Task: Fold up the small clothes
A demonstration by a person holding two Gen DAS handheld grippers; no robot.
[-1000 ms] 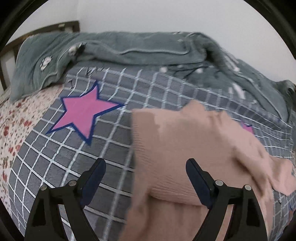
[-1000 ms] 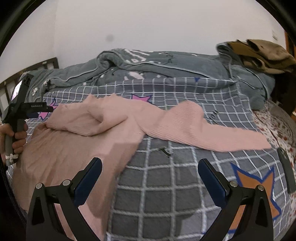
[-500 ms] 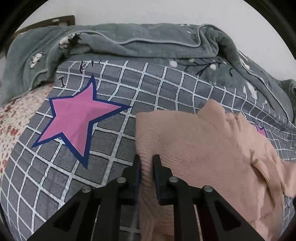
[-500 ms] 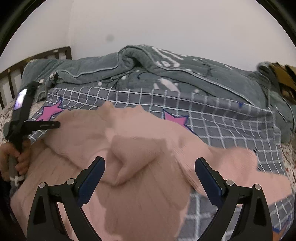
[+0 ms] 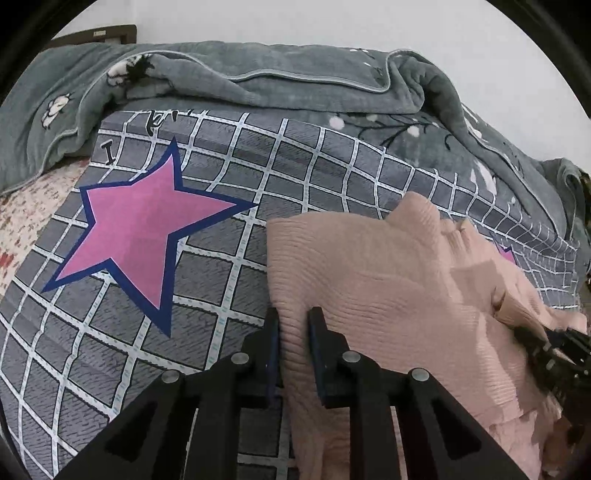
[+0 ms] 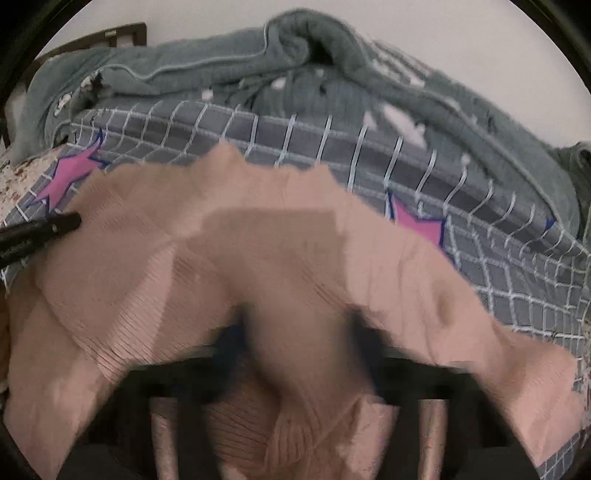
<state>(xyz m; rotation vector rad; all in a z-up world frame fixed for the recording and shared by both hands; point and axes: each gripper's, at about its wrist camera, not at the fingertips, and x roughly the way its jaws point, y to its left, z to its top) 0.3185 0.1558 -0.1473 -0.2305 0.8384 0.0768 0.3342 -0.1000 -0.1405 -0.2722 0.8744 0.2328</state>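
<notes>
The pink sweater (image 5: 388, 280) lies on the bed (image 5: 229, 266), its left edge pinched in the left gripper (image 5: 293, 325)'s narrow jaws, cloth bunched over the right gripper (image 6: 299, 347), whose jaws I cannot tell.

A home bedroom: a bed spread with a grey grid-checked cover (image 5: 332, 162) printed with a pink star (image 5: 140, 229). Behind the cover lies a rumpled grey-green blanket (image 5: 258, 77), then a dark wooden headboard (image 5: 110, 33) and plain white wall (image 5: 369, 22).
</notes>
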